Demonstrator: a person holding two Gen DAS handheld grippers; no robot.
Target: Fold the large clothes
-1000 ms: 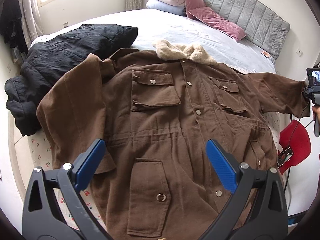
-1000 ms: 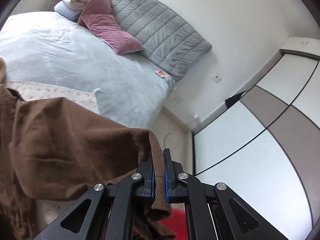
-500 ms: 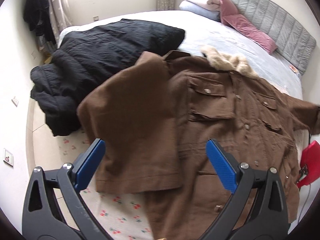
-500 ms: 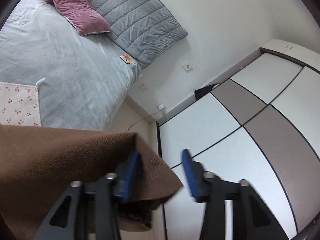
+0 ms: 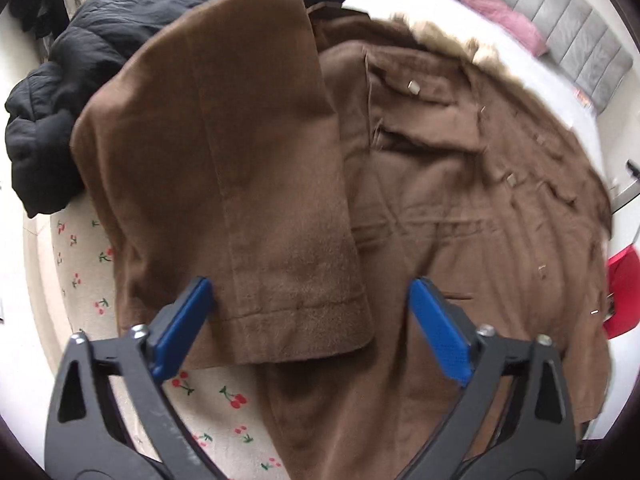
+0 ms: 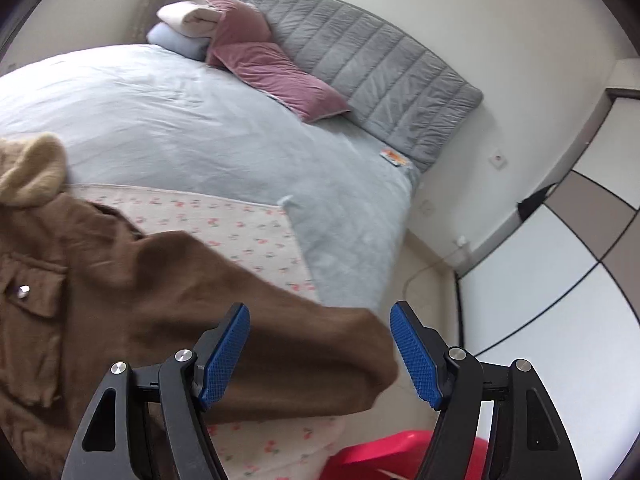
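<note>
Brown coat (image 5: 460, 208) lies front-up across a cherry-print sheet (image 5: 216, 400) on the bed (image 6: 180, 120), its pale fur collar (image 5: 448, 36) toward the grey quilted headboard (image 6: 372, 76). One sleeve (image 5: 240, 160) is folded over the coat's chest, with its cuff just ahead of the left gripper (image 5: 310, 332). That gripper's blue-padded fingers (image 5: 180, 328) are spread wide and hold nothing; the cuff sits between them in the view, and whether they touch it cannot be told.

From the right wrist camera, the coat's other sleeve (image 6: 256, 320) stretches out over the sheet toward the bed's edge. The right gripper (image 6: 320, 352) is likewise spread apart above the sleeve end, gripping nothing.

A black padded jacket (image 5: 60, 92) is heaped beside the folded sleeve. Pink pillows (image 6: 268, 72) rest against the headboard, and a red object (image 6: 384, 456) shows below the bed's edge.
</note>
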